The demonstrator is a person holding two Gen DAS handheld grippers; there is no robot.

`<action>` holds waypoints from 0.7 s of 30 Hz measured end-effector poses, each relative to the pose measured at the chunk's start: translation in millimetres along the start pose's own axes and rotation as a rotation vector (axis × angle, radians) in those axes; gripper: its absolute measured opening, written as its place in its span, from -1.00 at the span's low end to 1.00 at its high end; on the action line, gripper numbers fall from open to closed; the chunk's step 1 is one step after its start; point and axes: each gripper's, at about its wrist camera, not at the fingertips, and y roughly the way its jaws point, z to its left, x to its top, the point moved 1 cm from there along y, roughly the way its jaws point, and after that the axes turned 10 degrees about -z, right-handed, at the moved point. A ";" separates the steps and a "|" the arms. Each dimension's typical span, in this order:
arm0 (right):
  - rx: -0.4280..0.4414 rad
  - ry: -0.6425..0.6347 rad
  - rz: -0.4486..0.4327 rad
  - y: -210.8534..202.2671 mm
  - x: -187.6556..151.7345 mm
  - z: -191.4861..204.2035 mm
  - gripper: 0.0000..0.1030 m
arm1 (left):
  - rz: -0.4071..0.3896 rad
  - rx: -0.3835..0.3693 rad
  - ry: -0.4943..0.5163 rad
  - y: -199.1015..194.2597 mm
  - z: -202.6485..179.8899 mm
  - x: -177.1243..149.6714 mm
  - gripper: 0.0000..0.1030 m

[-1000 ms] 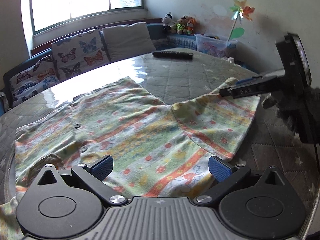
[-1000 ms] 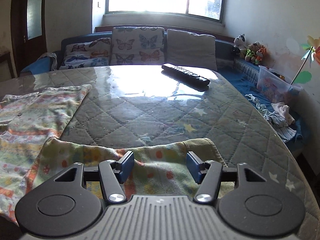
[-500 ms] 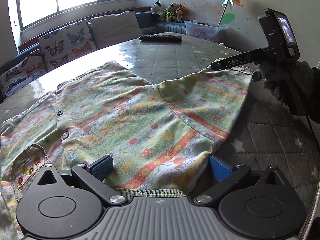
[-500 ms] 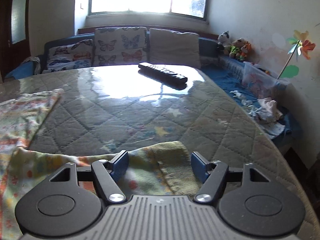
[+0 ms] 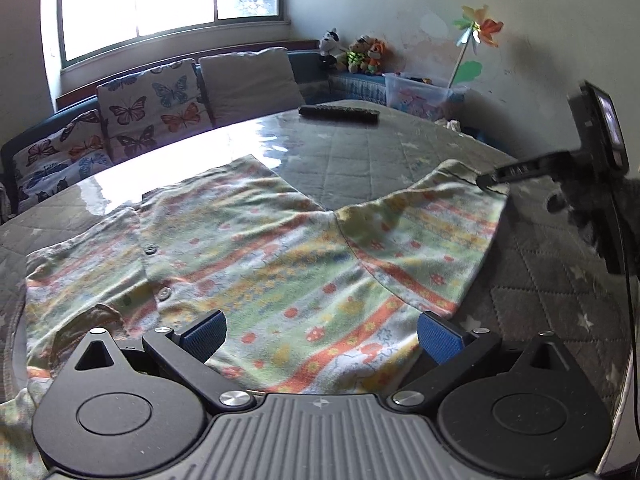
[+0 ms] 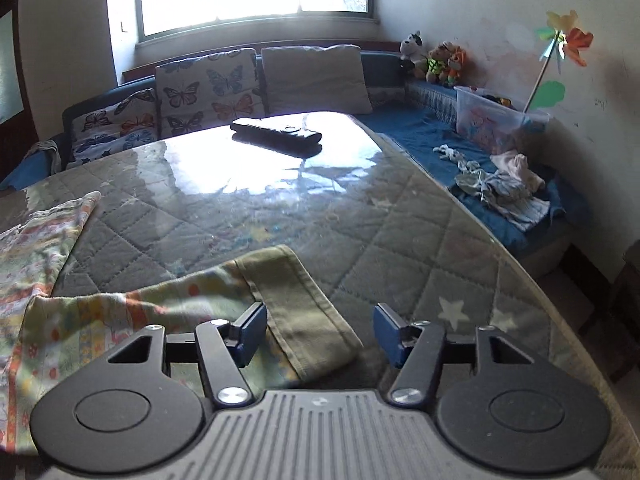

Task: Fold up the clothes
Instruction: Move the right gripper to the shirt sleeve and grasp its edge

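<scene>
While spread on the quilted grey table (image 6: pixel 400 216): pastel striped flannel shirt (image 5: pixel 280 264), left gripper (image 5: pixel 320 334) released, right gripper (image 6: pixel 318 330) closing (cuff between, ungripped).

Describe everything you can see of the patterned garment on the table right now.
The garment is soft, flannel-like cloth with pale green, yellow and orange stripes and small red prints. It lies spread mostly flat on the quilted table, buttons down its front, one sleeve stretched out, ending in a plain olive cuff. The left gripper sits over its near hem, pads apart. The cuff lies between the pads of the right gripper, whose jaws are closing but not yet pressing it.
</scene>
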 end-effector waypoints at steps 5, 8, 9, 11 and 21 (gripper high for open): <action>-0.015 0.036 -0.005 -5.3 -5.0 -0.1 -0.02 | -0.012 0.041 -0.037 -9.3 13.2 1.4 1.00; -0.028 0.054 -0.010 -10.7 -7.2 -0.8 -0.02 | -0.017 0.060 -0.049 -15.1 19.7 -0.2 1.00; -0.030 0.059 -0.011 -11.6 -7.7 -1.4 -0.02 | -0.017 0.064 -0.051 -16.5 21.3 -1.1 1.00; -0.026 0.076 -0.015 -14.1 -9.0 -3.7 -0.03 | -0.016 0.073 -0.056 -18.5 24.2 -2.8 1.00; -0.018 0.124 -0.022 -22.6 -12.8 -4.8 -0.75 | -0.017 0.103 -0.075 -26.2 30.8 -8.2 1.00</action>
